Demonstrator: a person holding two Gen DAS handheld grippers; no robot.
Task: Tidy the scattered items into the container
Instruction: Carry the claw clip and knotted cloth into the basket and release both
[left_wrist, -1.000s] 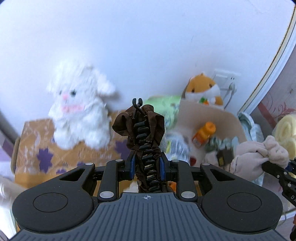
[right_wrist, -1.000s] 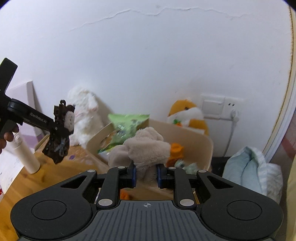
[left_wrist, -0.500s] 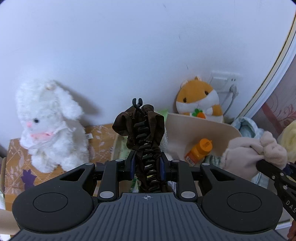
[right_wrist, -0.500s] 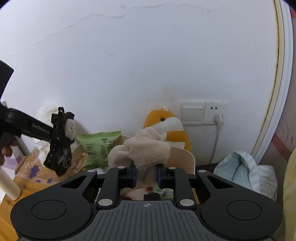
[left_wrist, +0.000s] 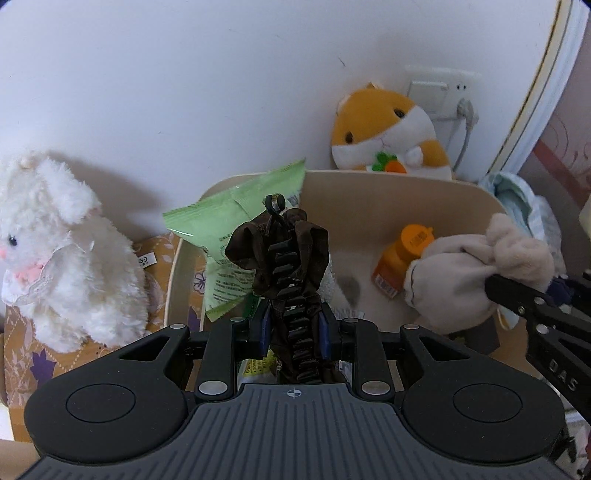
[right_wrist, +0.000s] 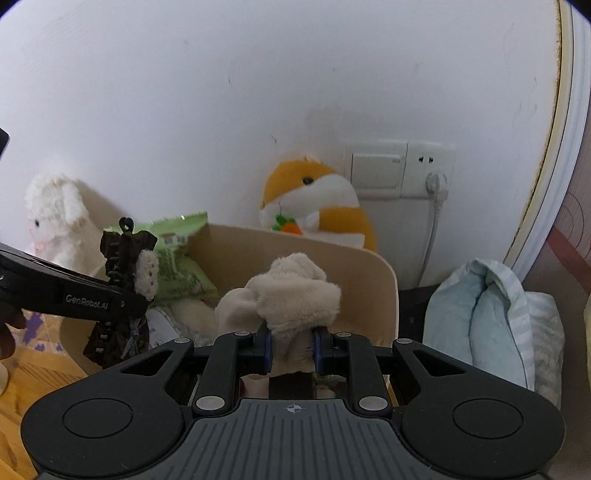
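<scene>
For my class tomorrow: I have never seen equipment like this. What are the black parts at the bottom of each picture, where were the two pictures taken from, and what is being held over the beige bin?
There is no robot here. A person holds a two-finger tool in each hand, and each tool carries a wide-angle camera looking forward along its fingers. The black shapes at the bottom are the tools' own bodies.

In the left camera's picture, the left gripper is clamped on a dark brown hair clip. In the right camera's picture, the right gripper is clamped on a beige fuzzy cloth item. Each tool also shows at the edge of the other's picture.

Both items hang over a beige bin that holds a green snack bag and an orange bottle. A white plush bunny sits to its left, and an orange hamster plush behind it.
</scene>
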